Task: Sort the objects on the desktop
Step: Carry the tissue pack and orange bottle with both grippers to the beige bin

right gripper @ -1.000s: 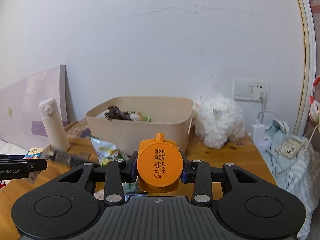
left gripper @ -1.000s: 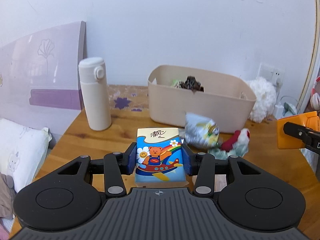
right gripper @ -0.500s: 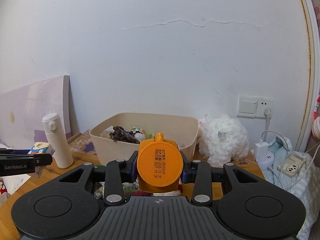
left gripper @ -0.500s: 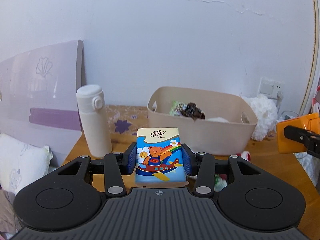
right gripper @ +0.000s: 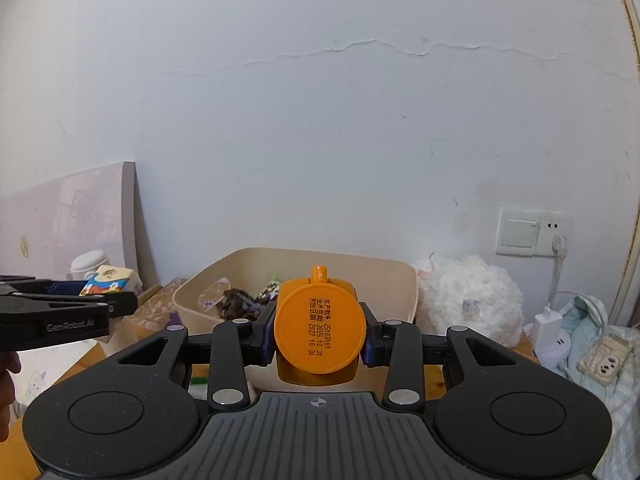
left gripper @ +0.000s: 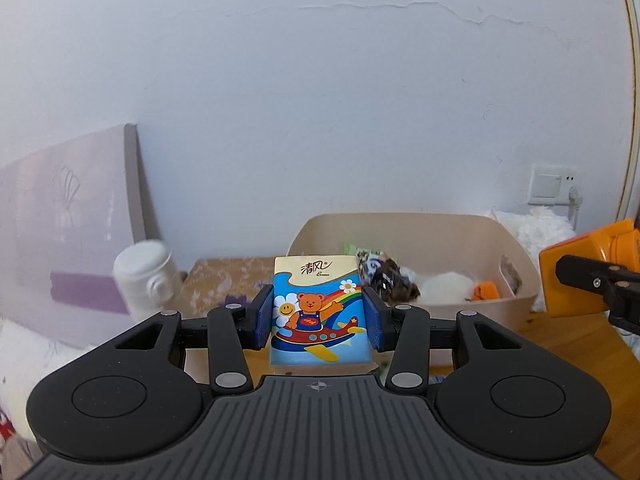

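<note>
- The left hand-held gripper (left gripper: 318, 322) is clamped on a tissue pack (left gripper: 318, 312) printed with a cartoon bear in a red plane; its blue pads press on both long sides of the pack, which is carried in the air in front of the beige bin (left gripper: 516, 268).
- The right hand-held gripper (right gripper: 320, 334) is clamped on an orange bottle (right gripper: 320, 330), whose flat base with a printed date code faces the camera and whose cap points toward the bin.
- In the right wrist view the bin (right gripper: 404, 280) lies directly beyond the bottle, against the white wall. It holds a dark crumpled wrapper (right gripper: 234, 304) and other small items.
- In the left wrist view the bin also shows something white and a small orange piece (left gripper: 486, 291) near its right end.
- A white flask (left gripper: 144, 280) stands on the bench (left gripper: 576, 344) to the left of the bin, blurred, in front of a lilac panel (left gripper: 68, 220) that leans on the wall.
- A fluffy white plush toy (right gripper: 470, 300) sits just beside the bin on its right, below a wall switch and socket (right gripper: 532, 232).
- A power strip (right gripper: 606, 360) lies on pale blue cloth at the far right.
</note>
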The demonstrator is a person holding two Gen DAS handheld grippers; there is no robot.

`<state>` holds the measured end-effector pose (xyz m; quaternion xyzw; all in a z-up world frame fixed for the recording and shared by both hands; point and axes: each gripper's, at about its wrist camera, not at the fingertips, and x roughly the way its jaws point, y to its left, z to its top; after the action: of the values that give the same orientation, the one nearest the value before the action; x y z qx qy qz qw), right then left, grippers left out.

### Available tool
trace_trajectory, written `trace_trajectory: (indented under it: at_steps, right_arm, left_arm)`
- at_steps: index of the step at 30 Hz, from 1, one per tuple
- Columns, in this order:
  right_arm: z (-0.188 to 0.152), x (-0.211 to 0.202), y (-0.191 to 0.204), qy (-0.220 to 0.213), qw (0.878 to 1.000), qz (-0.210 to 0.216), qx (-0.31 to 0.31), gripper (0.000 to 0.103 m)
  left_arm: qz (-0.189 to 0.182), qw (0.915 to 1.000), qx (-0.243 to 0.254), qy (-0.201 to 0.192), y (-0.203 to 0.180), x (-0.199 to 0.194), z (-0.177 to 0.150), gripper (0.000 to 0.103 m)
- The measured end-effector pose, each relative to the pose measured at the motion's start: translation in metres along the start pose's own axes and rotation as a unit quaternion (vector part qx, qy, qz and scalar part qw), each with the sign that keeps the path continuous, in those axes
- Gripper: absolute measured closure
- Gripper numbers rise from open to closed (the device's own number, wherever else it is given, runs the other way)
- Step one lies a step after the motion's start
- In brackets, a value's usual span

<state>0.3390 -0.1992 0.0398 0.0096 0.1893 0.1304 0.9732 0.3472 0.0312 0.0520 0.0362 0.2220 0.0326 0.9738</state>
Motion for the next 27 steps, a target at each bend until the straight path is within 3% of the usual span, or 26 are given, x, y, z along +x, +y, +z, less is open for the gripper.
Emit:
trace_trajectory:
  at_steps: [9,17,27]
  right_arm:
    - [0.020,0.055,-0.010,0.006,1.000,-0.012,0.001,0.067]
    - [0.013,0.113,-0.017,0.038,0.999,-0.025,-0.007,0.067]
    - [-0.006,0.163,-0.016,0.078,0.996,-0.041,-0.016,0.067]
  left_arm:
    - [0.019,0.9998,0.004,0.003,-0.015,0.075,0.023,0.057]
    - [0.028,0.9993,0.013,0.020,-0.025,0.134,0.030,0.057]
    - [0.000,0.9973,0.022,0.070,-0.037,0.184,0.021,0.056]
